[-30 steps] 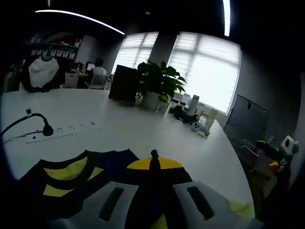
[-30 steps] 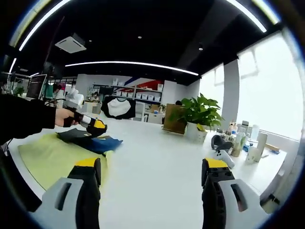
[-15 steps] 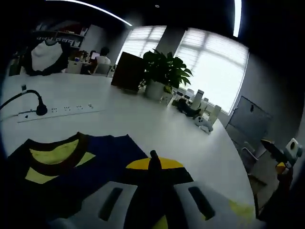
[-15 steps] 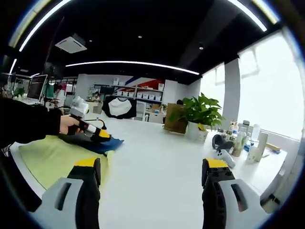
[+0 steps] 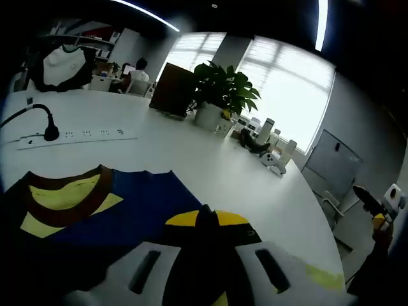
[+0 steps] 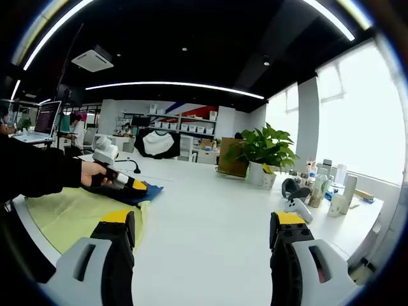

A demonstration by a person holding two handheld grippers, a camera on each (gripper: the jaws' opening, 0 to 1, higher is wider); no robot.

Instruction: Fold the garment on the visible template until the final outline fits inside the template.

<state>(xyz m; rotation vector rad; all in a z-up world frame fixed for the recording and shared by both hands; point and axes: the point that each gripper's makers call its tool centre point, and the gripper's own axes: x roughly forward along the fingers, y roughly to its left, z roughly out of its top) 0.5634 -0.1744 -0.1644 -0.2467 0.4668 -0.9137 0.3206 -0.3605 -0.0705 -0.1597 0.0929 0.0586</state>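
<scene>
The garment point(image 5: 121, 207) is dark blue with a brown and yellow striped collar, and it lies spread on the white table at lower left in the left gripper view. My left gripper point(image 5: 205, 220) has its yellow tips pressed together, shut on the garment's dark fabric. In the right gripper view a hand holds that left gripper point(image 6: 127, 183) low over the blue garment point(image 6: 145, 190), which rests on the yellow-green template point(image 6: 64, 213). A strip of the template point(image 5: 325, 275) shows at lower right. My right gripper point(image 6: 204, 223) stands open over bare table, well to the right of the garment.
A power strip point(image 5: 76, 136) and a gooseneck microphone point(image 5: 48, 132) lie beyond the garment. A potted plant point(image 5: 220, 95), bottles and game controllers point(image 5: 275, 162) stand along the far table point(image 5: 210, 172) edge. A sleeve point(image 6: 32, 172) reaches in from the left.
The left gripper has come down towards the table with the garment, which now lies flatter and more spread. The right gripper has stayed still and open.
</scene>
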